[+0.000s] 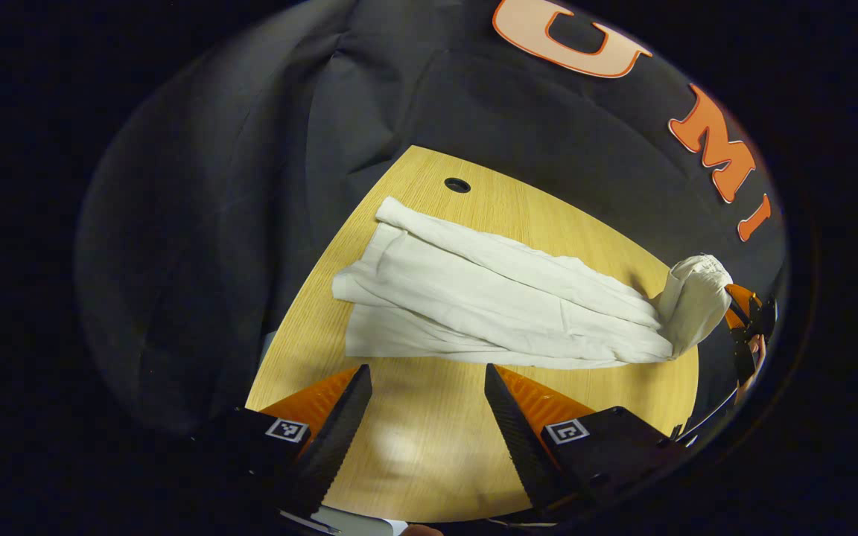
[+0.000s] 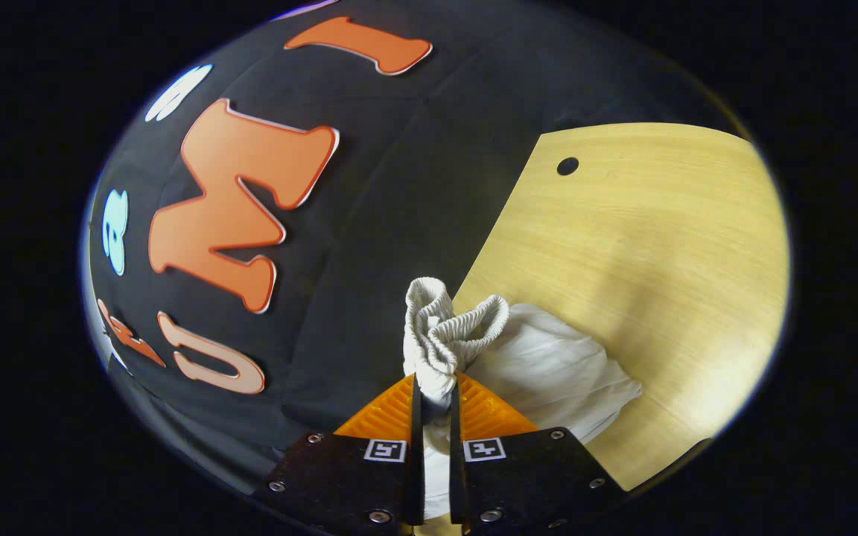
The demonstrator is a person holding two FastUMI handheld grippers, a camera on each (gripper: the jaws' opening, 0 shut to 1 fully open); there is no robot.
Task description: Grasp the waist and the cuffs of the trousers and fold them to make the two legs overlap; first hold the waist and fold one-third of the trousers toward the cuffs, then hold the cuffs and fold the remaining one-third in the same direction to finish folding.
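White trousers (image 1: 488, 298) lie lengthwise on the wooden table (image 1: 429, 447), legs overlapped, cuffs at the left end. Their elastic waist (image 1: 697, 298) is raised off the table at the right. In the right gripper view my right gripper (image 2: 433, 391) is shut on the bunched waistband (image 2: 447, 331), with white cloth (image 2: 548, 365) hanging from it toward the table. That gripper also appears at the far right edge of the left gripper view, behind the lifted waist. My left gripper (image 1: 429, 376) stands open just above the table, close to the near edge of the trouser legs, holding nothing.
A round cable hole (image 1: 457, 184) sits near the table's far corner, beyond the cuffs. The black booth wall (image 1: 250, 186) surrounds the table. Bare wood (image 2: 660, 246) stretches beyond the waist in the right gripper view.
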